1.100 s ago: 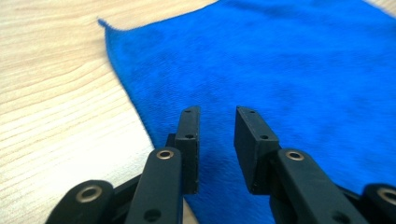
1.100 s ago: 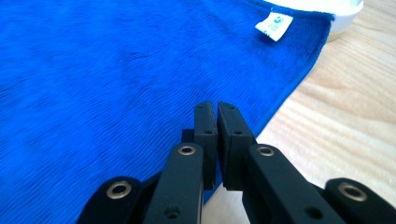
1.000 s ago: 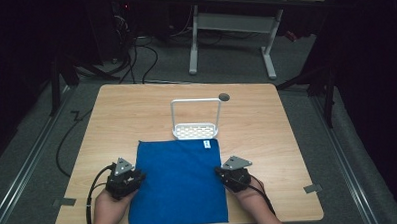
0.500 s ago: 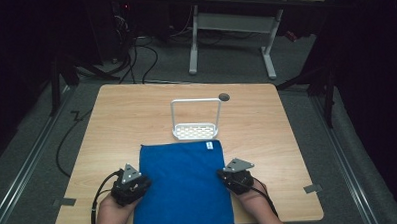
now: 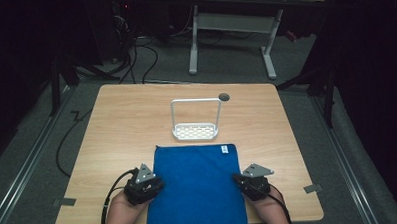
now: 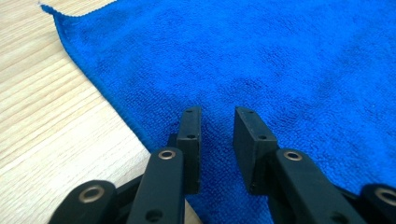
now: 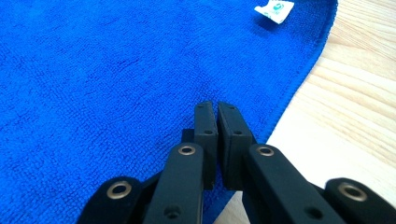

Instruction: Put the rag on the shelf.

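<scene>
blue cloth [image 5: 196, 184] | flat, fuzzy weave | white tag [image 5: 225, 149] at corner

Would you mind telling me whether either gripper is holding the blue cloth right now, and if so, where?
Nothing is visibly held: the left gripper is open above the cloth, and the right gripper is shut empty near its edge.

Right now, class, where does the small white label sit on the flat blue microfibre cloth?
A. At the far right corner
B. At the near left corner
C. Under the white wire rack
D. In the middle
A: the white label lies at the blue cloth's far right corner.
</scene>
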The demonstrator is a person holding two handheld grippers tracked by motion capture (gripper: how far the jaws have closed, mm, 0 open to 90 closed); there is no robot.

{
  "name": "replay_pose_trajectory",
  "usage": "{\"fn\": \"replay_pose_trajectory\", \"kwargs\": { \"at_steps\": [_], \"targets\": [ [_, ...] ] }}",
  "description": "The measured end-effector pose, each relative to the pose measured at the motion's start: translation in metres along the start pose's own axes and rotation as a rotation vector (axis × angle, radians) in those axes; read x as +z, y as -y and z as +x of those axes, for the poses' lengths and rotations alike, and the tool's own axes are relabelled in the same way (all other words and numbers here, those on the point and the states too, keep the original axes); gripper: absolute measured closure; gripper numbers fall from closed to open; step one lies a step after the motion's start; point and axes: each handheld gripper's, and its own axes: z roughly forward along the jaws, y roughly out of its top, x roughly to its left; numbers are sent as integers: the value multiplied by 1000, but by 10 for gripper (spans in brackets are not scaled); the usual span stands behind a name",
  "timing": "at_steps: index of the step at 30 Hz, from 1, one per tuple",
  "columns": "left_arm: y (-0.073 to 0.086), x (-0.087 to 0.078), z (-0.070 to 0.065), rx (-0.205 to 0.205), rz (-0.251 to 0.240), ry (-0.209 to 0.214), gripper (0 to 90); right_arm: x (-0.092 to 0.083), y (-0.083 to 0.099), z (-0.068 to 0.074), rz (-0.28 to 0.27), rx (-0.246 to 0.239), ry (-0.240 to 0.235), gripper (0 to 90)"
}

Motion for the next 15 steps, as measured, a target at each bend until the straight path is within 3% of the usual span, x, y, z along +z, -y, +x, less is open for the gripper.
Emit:
{"fn": "replay_pose_trajectory", "kwargs": {
  "at_steps": [7,10,15],
  "targets": [
    [-2,1,0,16,5,-2,733,-1,1,2,-3,-9,16,851],
    [-1,-1,0,14,-6,-33,707,-7,-2,4,-66,-31,30,801],
    [1,-7,4,-20,-47,-55,677,-5,-4,2,-86,-24,36,735]
  ]
}}
